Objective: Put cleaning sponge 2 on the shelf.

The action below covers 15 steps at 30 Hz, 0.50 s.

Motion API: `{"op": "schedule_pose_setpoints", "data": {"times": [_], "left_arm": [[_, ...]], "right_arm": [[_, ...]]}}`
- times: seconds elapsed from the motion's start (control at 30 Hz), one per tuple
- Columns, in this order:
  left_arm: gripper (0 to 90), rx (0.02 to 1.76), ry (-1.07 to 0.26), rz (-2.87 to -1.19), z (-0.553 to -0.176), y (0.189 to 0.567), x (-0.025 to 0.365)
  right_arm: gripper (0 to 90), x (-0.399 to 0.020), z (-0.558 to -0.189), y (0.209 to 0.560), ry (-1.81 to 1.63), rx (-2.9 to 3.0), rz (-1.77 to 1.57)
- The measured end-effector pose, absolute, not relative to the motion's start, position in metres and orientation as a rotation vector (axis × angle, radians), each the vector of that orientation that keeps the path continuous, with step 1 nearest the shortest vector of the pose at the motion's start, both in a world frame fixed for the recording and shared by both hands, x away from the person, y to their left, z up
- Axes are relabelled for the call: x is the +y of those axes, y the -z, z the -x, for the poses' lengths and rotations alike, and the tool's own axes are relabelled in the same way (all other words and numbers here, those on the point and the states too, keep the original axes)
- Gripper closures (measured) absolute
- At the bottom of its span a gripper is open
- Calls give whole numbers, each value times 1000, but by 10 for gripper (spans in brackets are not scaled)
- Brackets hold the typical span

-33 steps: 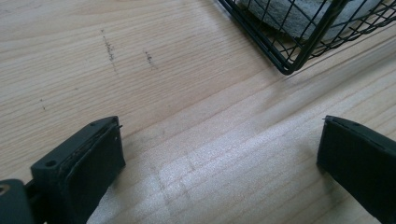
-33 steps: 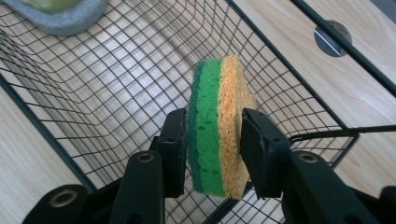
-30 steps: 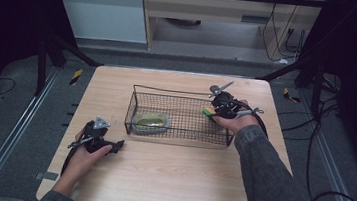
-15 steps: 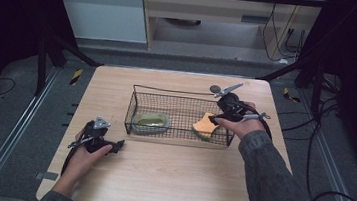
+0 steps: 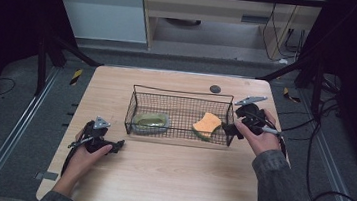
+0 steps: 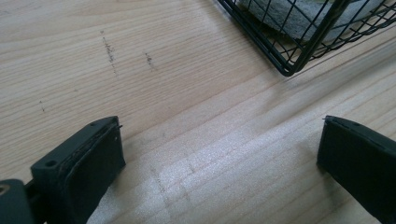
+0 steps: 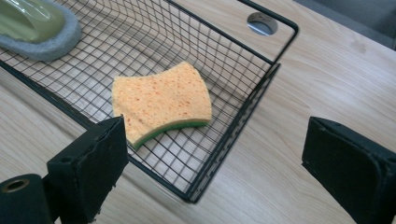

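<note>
A black wire basket [image 5: 180, 113] stands mid-table. Inside it, an orange sponge with a green underside [image 5: 207, 125] [image 7: 161, 100] lies free at the right end. A grey-green scrubbing pad [image 5: 150, 121] [image 7: 35, 25] lies at the left end. My right gripper [image 5: 230, 129] [image 7: 217, 140] hovers just outside the basket's right wall [image 7: 243, 126]. Its jaws have just been opening and stand wide, with no object gripped. My left gripper [image 5: 115, 145] [image 6: 219, 140] rests open on the wood near the basket's front left corner [image 6: 287, 70], nothing between its jaws.
A dark round hole [image 5: 215, 89] [image 7: 260, 23] sits in the wooden table [image 5: 168, 175] behind the basket. Bare wood runs along the front. Cables trail on the floor at the right, beyond the table edge.
The right gripper let go of the orange sponge, which now lies in the basket. The hand then drew back to the right, out past the basket's wall. The left hand kept still.
</note>
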<state>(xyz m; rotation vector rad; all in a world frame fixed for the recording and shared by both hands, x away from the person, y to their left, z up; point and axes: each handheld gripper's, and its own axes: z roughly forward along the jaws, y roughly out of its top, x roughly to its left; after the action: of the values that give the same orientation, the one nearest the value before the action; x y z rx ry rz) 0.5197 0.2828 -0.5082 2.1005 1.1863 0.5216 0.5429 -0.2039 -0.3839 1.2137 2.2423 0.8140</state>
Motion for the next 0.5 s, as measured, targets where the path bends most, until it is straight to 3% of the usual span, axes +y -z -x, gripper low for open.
{"op": "schedule_pose_setpoints", "data": {"times": [0.5], "left_arm": [[0,1186,-521,-2101,-520,508,283]], "right_arm": [[126,-259,-501,423,-896,2114,-1285]]}}
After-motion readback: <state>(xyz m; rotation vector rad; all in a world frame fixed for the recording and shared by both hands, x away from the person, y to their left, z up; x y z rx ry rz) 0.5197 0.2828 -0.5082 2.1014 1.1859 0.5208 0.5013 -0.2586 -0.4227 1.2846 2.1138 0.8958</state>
